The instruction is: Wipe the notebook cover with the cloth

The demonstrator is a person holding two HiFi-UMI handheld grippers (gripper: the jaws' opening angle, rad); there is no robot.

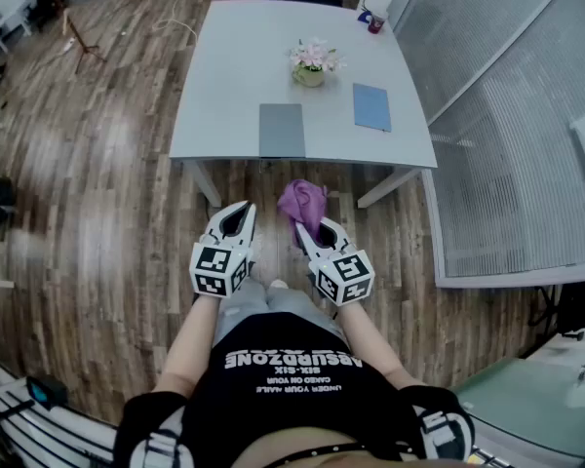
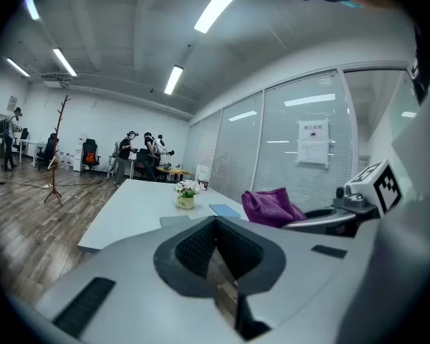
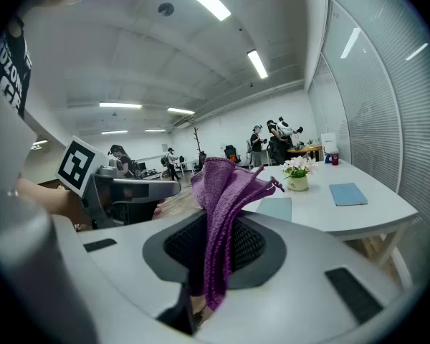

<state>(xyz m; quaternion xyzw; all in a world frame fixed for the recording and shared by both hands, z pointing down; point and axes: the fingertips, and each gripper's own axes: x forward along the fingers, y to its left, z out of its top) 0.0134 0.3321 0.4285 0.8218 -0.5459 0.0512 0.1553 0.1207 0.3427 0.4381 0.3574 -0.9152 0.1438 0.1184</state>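
Approach step, I judge: the right tongs point(image 1: 305, 232) are clamped on the purple cloth point(image 1: 304, 203); the left tongs point(image 1: 244, 209) are together on nothing; both hang short of the counter point(image 1: 244, 57), where the grey notebook point(image 1: 281, 130) lies at the near edge (a blue notebook point(image 1: 371, 106) lies further right); next, the cloth must be carried forward and laid flat on the cover.

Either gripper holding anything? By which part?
Right gripper pinches the cloth near one end; most of it sticks out past the jaws. Left gripper holds nothing.
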